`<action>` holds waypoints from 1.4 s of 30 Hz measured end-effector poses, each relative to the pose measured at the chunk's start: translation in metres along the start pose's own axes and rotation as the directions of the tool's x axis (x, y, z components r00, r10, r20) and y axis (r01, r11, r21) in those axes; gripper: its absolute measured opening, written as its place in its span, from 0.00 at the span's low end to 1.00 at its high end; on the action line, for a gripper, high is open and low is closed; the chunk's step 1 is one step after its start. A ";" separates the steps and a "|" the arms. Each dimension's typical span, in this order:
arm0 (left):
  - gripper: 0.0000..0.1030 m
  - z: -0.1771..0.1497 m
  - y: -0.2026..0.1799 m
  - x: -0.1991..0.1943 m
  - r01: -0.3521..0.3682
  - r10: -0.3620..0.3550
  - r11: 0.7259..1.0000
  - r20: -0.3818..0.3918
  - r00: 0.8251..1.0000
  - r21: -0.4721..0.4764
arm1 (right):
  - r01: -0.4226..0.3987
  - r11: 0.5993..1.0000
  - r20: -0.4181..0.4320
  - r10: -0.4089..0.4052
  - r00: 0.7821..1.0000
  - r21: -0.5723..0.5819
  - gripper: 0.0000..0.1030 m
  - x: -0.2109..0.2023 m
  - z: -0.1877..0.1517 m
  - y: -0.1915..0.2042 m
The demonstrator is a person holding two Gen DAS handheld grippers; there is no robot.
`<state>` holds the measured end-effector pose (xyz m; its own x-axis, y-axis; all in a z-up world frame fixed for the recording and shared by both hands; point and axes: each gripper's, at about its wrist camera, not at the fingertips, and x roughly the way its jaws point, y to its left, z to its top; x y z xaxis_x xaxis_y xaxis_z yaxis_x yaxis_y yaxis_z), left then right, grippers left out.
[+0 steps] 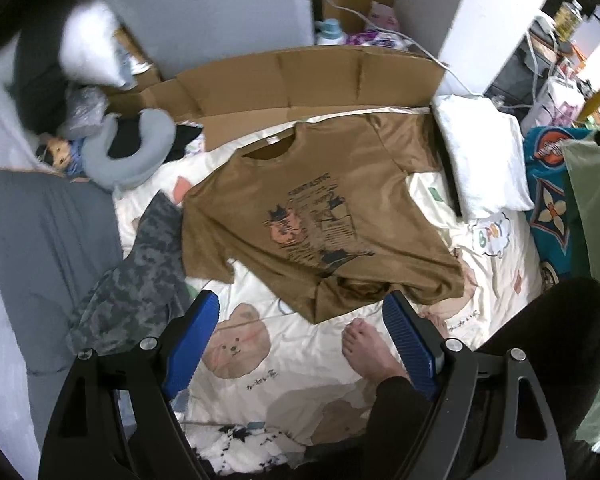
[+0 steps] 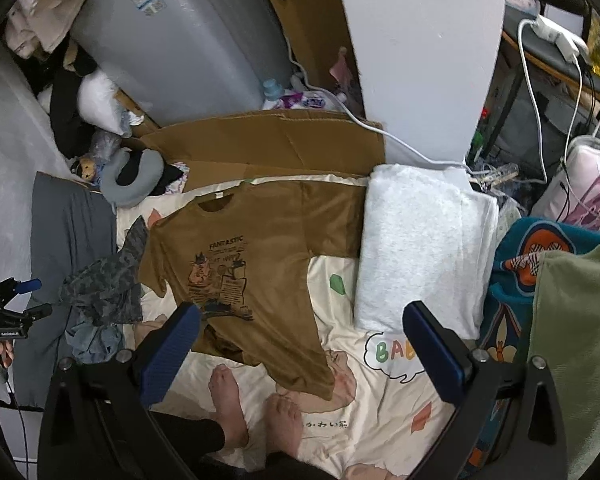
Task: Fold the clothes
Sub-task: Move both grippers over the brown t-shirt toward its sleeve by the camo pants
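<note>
A brown T-shirt (image 1: pixel 320 204) with a cartoon print lies spread face up on the cream bear-print bedsheet (image 1: pixel 284 360); its hem near the feet is slightly rumpled. The right wrist view shows the same T-shirt (image 2: pixel 260 256), its right sleeve running under a white towel. My left gripper (image 1: pixel 304 332) hangs high above the sheet, open, with nothing between its blue pads (image 1: pixel 192 340). My right gripper (image 2: pixel 300 348) is also high above the bed and wide open, empty. The left gripper (image 2: pixel 16 308) shows at the left edge of the right wrist view, held in a hand.
A camouflage garment (image 1: pixel 140 276) lies crumpled left of the shirt. A folded white towel (image 2: pixel 420 248) sits to its right. Flattened cardboard (image 1: pixel 300 76) stands behind. A grey neck pillow (image 1: pixel 132 152), a grey cushion (image 1: pixel 52 248) and the person's bare feet (image 2: pixel 252 404) are on the bed.
</note>
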<state>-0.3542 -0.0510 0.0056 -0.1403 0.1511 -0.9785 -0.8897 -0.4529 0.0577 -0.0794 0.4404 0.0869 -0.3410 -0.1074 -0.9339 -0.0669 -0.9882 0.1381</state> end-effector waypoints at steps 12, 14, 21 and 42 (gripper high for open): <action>0.82 -0.048 0.084 0.016 0.003 0.002 0.987 0.032 0.999 -0.158 | -0.066 0.988 -0.009 0.066 0.998 -0.142 0.99 0.016 0.000 0.074; 0.82 -0.057 0.097 0.020 0.003 0.004 0.982 0.040 0.999 -0.189 | -0.077 0.982 -0.017 0.075 0.997 -0.175 0.99 0.020 -0.001 0.091; 0.82 -0.081 0.137 0.032 -0.026 0.058 0.959 0.103 0.993 -0.283 | -0.129 0.962 -0.034 0.125 0.992 -0.242 0.99 0.034 0.010 0.156; 0.81 -0.096 0.217 0.175 0.031 0.078 0.911 0.245 0.966 -0.410 | -0.133 0.953 0.065 0.156 0.986 -0.274 0.99 0.192 0.005 0.252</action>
<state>-0.5303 -0.2070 -0.1721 -0.3114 0.3264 -0.8925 -0.6369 -0.7687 -0.0589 -0.1662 0.1717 -0.0564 -0.4073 -0.2530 -0.8775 0.2385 -0.9570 0.1652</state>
